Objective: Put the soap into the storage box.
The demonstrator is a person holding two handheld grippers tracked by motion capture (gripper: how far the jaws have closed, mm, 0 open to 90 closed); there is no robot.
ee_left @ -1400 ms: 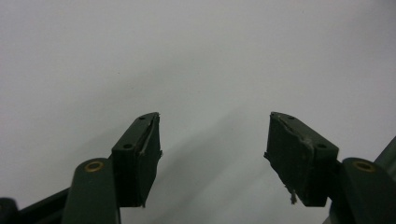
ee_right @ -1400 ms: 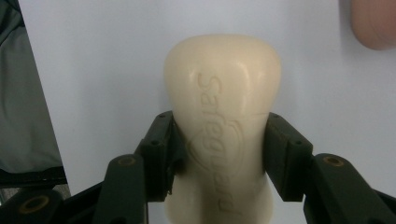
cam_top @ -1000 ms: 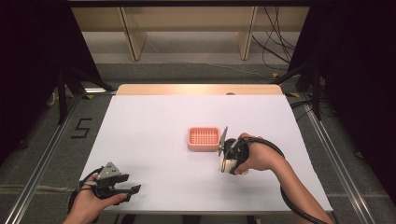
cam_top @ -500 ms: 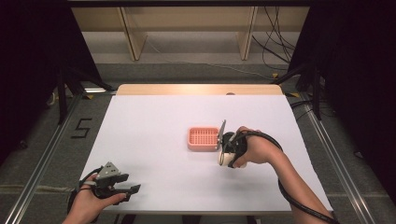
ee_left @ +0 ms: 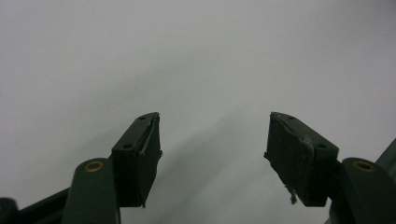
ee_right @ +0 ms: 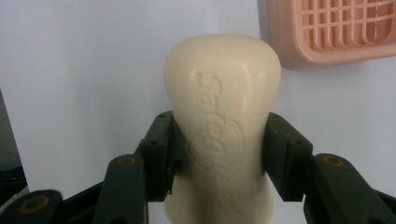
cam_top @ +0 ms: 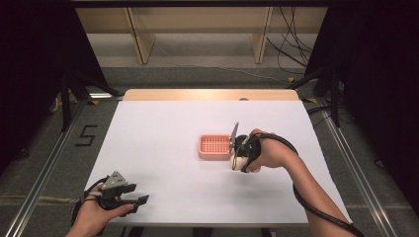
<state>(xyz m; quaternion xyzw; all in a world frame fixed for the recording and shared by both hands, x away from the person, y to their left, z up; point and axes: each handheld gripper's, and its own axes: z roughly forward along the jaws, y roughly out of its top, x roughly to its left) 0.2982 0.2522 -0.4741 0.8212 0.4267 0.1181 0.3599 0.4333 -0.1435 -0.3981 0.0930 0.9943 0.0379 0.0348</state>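
Note:
A cream bar of soap (ee_right: 222, 121) with raised lettering is clamped between the two jaws of my right gripper (ee_right: 218, 149). In the high view that soap (cam_top: 239, 162) hangs just off the right edge of a pink soap dish (cam_top: 214, 146) with a grid floor, near the table's middle; my right gripper (cam_top: 239, 157) points down at the table. The dish's corner (ee_right: 327, 32) sits at the top right of the right gripper view. My left gripper (cam_top: 134, 200) rests at the table's front left, open, with bare white table between its pads (ee_left: 140, 154).
The white table (cam_top: 163, 128) has a wooden strip along its far edge. Cables trail from both grippers. Shelving and dark floor lie beyond the table.
My right gripper, holding the soap, has moved slightly away from the front edge and toward the pink dish. The left gripper has stayed put.

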